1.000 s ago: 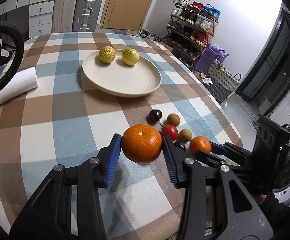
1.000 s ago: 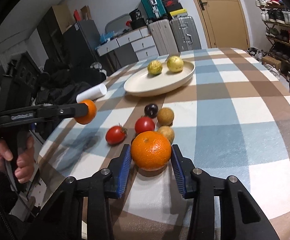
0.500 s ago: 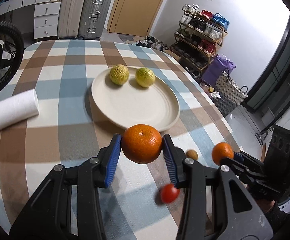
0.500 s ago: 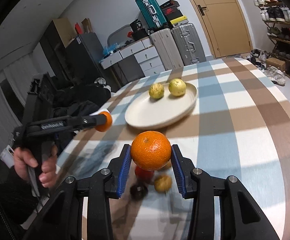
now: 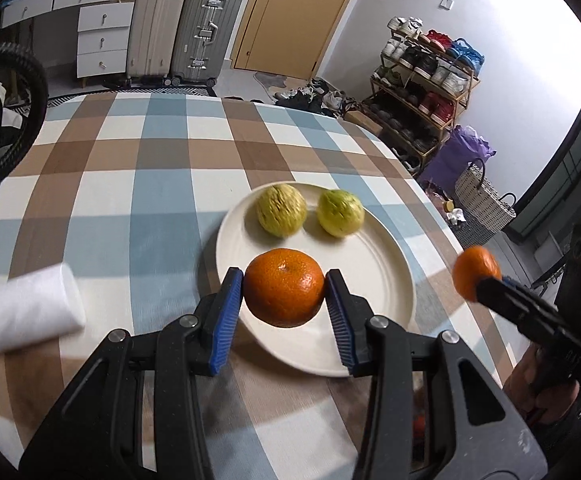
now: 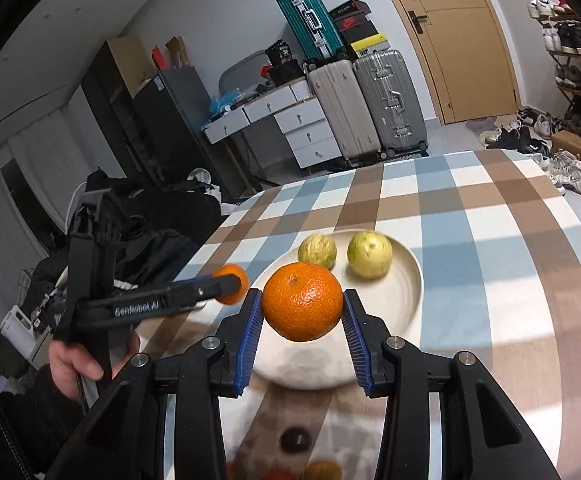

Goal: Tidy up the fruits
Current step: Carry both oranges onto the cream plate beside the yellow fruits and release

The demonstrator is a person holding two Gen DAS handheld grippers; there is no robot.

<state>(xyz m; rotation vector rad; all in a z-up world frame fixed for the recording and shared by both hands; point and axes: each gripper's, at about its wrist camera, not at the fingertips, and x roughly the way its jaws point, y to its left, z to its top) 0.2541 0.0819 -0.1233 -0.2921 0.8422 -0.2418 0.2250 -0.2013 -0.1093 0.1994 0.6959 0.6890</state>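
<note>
A: L gripper (image 5: 284, 294) pinching orange (image 5: 283, 293), hovering over plate (image 5: 374, 280) at 6 o'clock.
B: R gripper (image 6: 302, 308) clamps its orange (image 6: 302, 307) too, same edge. Step: carry-to-plate. Next, likely: lower, release clear of the green fruits (image 5: 281, 210).

two oranges (image 5: 283, 293) (image 5: 475, 271), two green fruits (image 5: 281, 209) (image 5: 340, 213), one plate (image 5: 374, 268)

The left tool (image 5: 284, 294) grips an orange (image 5: 283, 287) above the cream plate (image 5: 374, 276) holding two green fruits (image 5: 281, 210).
</note>
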